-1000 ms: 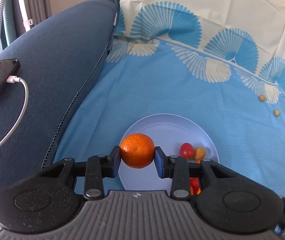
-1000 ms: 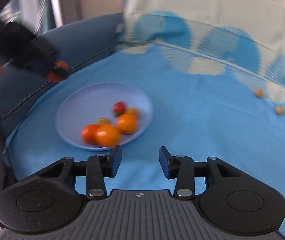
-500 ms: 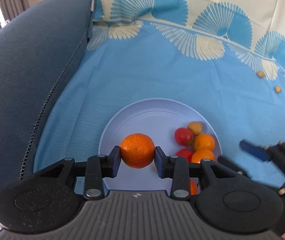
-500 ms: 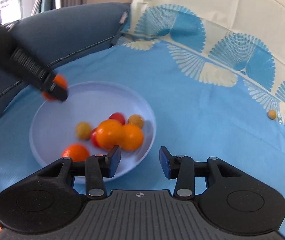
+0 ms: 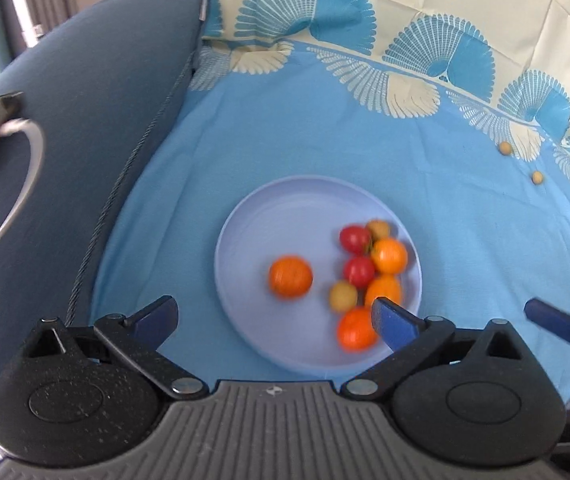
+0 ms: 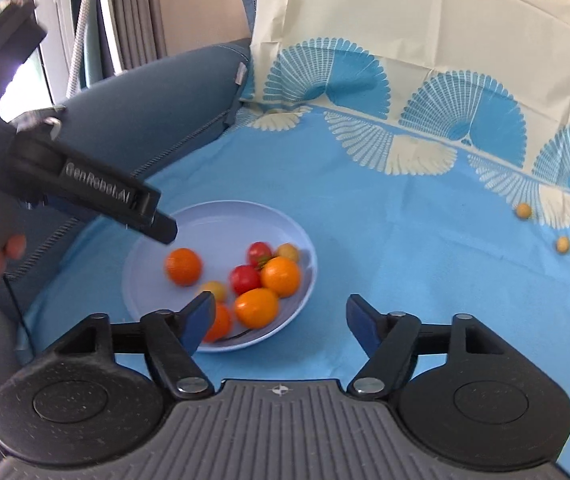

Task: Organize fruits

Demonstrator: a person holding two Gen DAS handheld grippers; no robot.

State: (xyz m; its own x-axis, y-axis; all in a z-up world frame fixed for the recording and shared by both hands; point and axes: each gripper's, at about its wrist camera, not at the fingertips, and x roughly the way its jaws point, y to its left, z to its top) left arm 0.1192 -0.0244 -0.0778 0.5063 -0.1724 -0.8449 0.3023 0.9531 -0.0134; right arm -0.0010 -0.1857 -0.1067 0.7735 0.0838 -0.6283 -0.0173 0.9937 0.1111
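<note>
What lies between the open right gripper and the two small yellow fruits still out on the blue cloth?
Nothing visible. The right gripper is open, and only bare blue cloth lies between it and the two small yellow fruits ahead to its right. The lavender plate of fruit sits off to its left, clear of that line.
</note>
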